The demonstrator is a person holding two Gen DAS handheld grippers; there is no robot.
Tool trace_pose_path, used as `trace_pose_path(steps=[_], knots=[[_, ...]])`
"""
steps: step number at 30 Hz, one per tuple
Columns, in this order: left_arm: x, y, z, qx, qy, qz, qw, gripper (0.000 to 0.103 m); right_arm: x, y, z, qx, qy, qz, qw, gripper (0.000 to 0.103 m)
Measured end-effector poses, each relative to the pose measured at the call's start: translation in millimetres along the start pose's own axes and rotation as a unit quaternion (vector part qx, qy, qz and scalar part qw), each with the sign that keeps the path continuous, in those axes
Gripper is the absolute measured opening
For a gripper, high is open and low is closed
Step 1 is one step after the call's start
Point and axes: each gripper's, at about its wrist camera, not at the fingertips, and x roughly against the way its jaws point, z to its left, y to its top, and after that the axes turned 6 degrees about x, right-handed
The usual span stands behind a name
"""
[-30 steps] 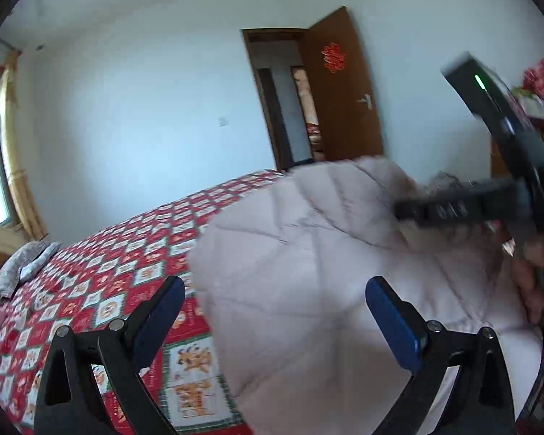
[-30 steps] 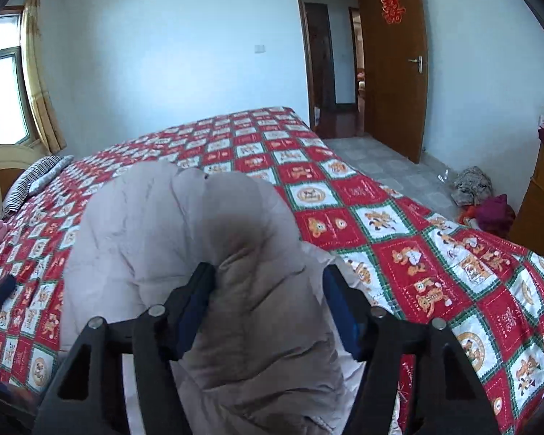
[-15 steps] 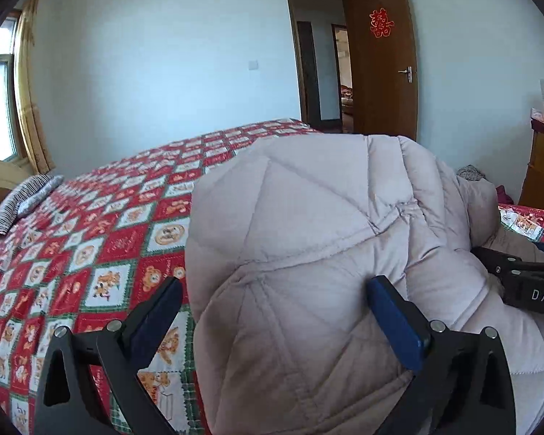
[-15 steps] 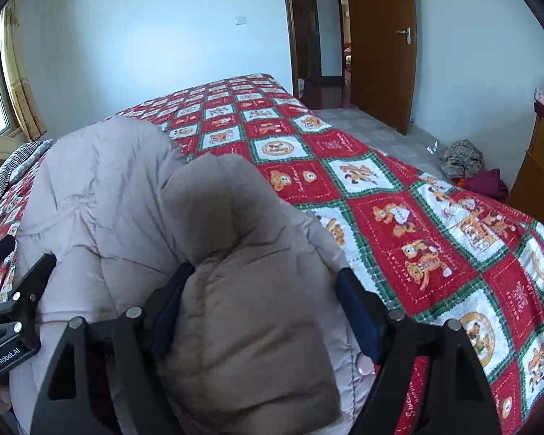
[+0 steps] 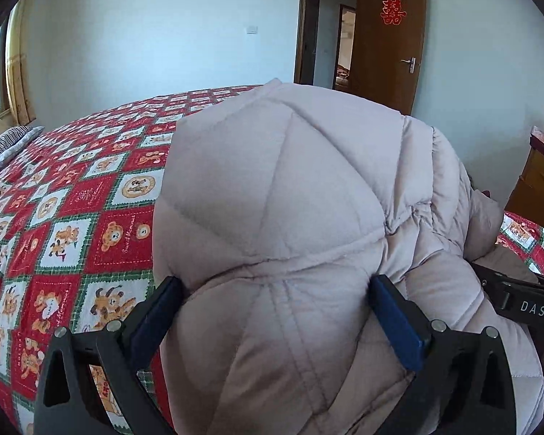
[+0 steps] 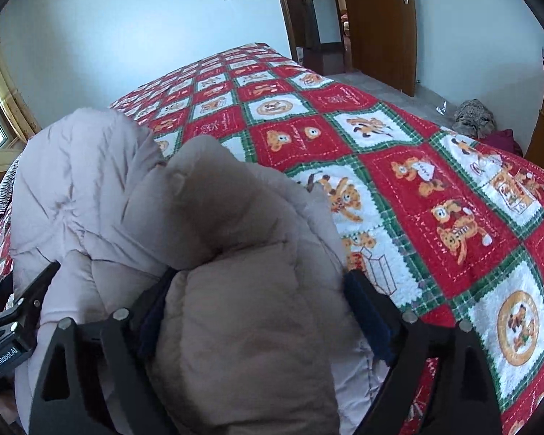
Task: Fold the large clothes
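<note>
A pale pink-grey quilted puffer coat (image 5: pixel 290 195) lies bunched on the bed, folded into a thick mound. My left gripper (image 5: pixel 275 311) stands wide with its blue pads on either side of a bulging fold of the coat. In the right wrist view the coat (image 6: pixel 90 188) shows its taupe lining (image 6: pixel 243 290), and my right gripper (image 6: pixel 257 311) is likewise spread around a thick fold of it. The right gripper's body shows at the left wrist view's right edge (image 5: pixel 522 304); the left gripper's body shows at the right wrist view's left edge (image 6: pixel 7 330).
The bed carries a red, white and green teddy-bear patchwork blanket (image 6: pixel 435 166). A striped pillow (image 5: pixel 3 148) lies at the far left. A brown door (image 5: pixel 391 40) stands open. Clothes are heaped on the floor (image 6: pixel 475 119) beside a wooden cabinet (image 5: pixel 536 185).
Both grippers have come down and forward with the coat, which now lies lower and more folded on the bed. The right gripper has dropped from high beside the left to low at its right.
</note>
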Motion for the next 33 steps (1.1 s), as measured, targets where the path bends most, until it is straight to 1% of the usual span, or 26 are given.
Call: trace_pose_path(steps=[12,20,23,25,26,27,28,29,30,32,33], knots=[[-7.1,-2.6,1.9,0.006,-0.003,0.001,1.0,0.102,-9.1,-1.2,-0.4,-0.009,-0.001,0.017,1.0,0.095],[-10.2,-3.0,3.6,0.009,-0.005,0.004,0.9999,0.102,-11.4,-1.0,-1.4,-0.011,-0.002,0.018,1.0,0.096],[-9.3,0.8,3.3,0.005,-0.008,0.009,0.9999,0.103,-12.0,-1.6,-1.1,-0.012,-0.003,0.017,1.0,0.096],[-5.8,7.5,2.4,0.001,-0.002,0.01,0.9999,0.102,-12.2,-1.8,-1.1,-0.012,-0.004,0.017,1.0,0.096],[-1.6,14.3,0.6,-0.007,0.007,0.002,0.9999,0.102,-12.5,-2.1,-1.4,-0.012,-0.003,0.018,1.0,0.096],[3.8,21.9,-0.6,-0.012,0.019,-0.015,0.9996,0.102,-13.0,-1.9,-1.5,-0.012,-0.003,0.018,1.0,0.097],[9.5,30.4,0.3,-0.007,0.028,-0.035,0.999,0.102,-13.0,-2.1,-1.7,-0.012,-0.001,0.018,1.0,0.097],[10.6,36.0,1.8,0.003,0.029,-0.04,0.9988,0.102,-13.0,-2.4,-2.0,-0.012,0.0,0.017,1.0,0.097],[6.7,39.8,2.7,0.007,0.03,-0.032,0.999,0.102,-12.9,-2.5,-2.2,-0.013,0.001,0.017,1.0,0.097],[-15.3,38.9,-1.4,-0.006,0.041,0.016,0.999,0.102,-12.6,-2.6,-2.8,-0.015,0.004,0.018,1.0,0.098],[-19.7,36.3,-2.6,-0.01,0.041,0.019,0.9989,0.102,-13.0,-2.3,-2.8,-0.016,0.005,0.018,1.0,0.098]])
